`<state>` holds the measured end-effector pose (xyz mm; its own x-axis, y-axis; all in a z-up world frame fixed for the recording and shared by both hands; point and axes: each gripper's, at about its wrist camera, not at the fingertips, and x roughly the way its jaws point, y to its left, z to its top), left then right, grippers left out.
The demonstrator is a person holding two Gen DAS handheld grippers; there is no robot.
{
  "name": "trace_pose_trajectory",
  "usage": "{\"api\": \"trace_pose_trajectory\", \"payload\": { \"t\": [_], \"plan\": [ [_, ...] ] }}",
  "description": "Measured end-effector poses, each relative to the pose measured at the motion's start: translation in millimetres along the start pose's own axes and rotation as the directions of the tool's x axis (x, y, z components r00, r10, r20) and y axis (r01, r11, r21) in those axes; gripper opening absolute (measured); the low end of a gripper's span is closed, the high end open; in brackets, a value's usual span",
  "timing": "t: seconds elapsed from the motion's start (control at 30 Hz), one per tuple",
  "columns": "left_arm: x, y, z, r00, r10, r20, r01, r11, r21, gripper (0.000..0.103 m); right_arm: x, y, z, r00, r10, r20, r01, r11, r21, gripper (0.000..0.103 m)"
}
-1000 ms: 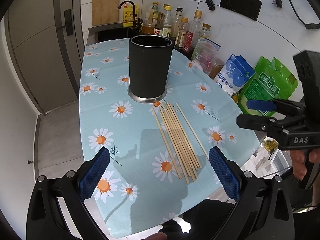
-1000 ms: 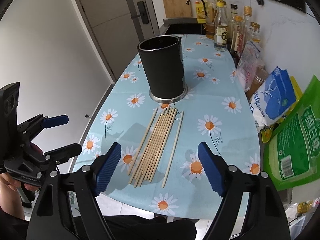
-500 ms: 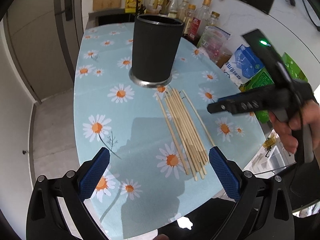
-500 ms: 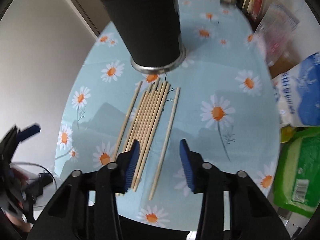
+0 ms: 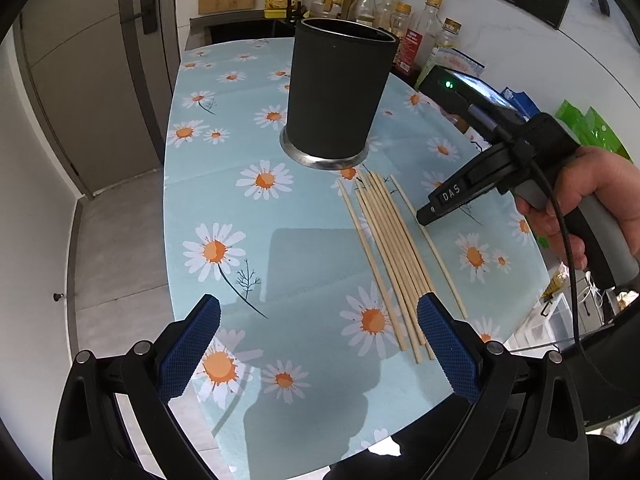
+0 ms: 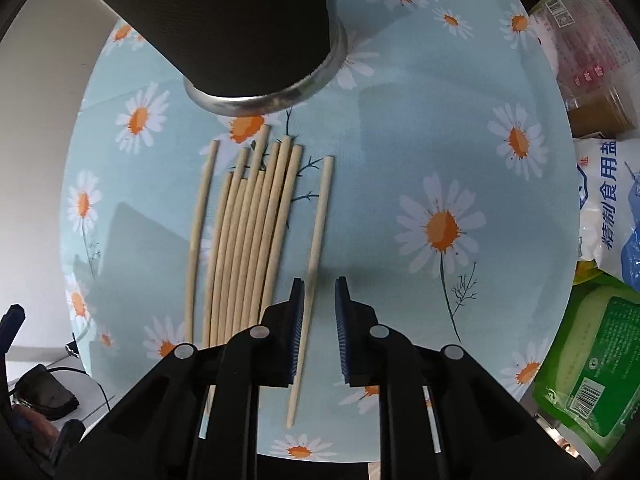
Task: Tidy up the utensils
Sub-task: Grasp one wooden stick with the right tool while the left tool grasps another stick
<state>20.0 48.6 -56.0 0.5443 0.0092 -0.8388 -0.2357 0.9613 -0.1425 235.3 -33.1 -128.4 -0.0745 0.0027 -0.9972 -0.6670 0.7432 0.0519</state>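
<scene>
Wooden chopstick (image 6: 316, 248) between right tool (image 6: 320, 320) pads

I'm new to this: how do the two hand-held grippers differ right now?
The left hand-held gripper has its jaws spread wide, with nothing between them; the right hand-held gripper has just been closing, with its jaws narrowly astride the lone chopstick. The left hangs back from the chopsticks; the right is down over them. Both have blue pads.

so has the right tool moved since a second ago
Yes. The right tool has dropped toward the daisy-print tablecloth, now straddling the lone wooden chopstick right of the bundle, jaws closing.
</scene>
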Motion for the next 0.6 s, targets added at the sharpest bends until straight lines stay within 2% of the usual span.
{"api": "trace_pose_trajectory", "payload": {
  "t": [0.13, 0.27, 0.33, 0.43, 0.57, 0.6],
  "plan": [
    [0.6, 1.5, 4.9, 1.0, 0.014, 0.002, -0.014, 1.0, -0.005, 0.096, 6.2, -0.7, 1.9, 1.0, 0.007, -0.017, -0.006, 1.0, 0.022, 0.016],
    [4.1, 3.8, 10.8, 1.0, 0.004, -0.003, -0.004, 0.999, -0.041, 0.096, 11.7, 1.2, 2.1, 1.0, -0.006, 0.012, 0.006, 0.999, 0.032, 0.012],
    [7.1, 3.6, 13.8, 1.0, -0.003, -0.011, 0.003, 0.999, -0.053, 0.096, 12.7, 2.9, 0.9, 0.999, -0.032, 0.022, 0.031, 0.999, 0.028, 0.007],
    [11.9, -0.3, 17.1, 1.0, 0.015, -0.019, -0.015, 0.999, -0.045, 0.094, 14.6, 4.3, -2.1, 0.999, -0.037, 0.035, 0.036, 0.999, 0.026, 0.006],
    [21.4, -3.3, 21.3, 0.997, 0.023, -0.069, -0.027, 0.998, -0.056, 0.083, 11.5, -8.0, -7.6, 1.0, 0.016, 0.026, -0.016, 1.0, 0.027, 0.005],
    [23.6, -4.1, 21.9, 0.996, 0.027, -0.081, -0.031, 0.998, -0.054, 0.077, 8.8, -12.4, -3.9, 0.999, 0.025, 0.027, -0.026, 0.999, 0.031, 0.005]
  ]
}}
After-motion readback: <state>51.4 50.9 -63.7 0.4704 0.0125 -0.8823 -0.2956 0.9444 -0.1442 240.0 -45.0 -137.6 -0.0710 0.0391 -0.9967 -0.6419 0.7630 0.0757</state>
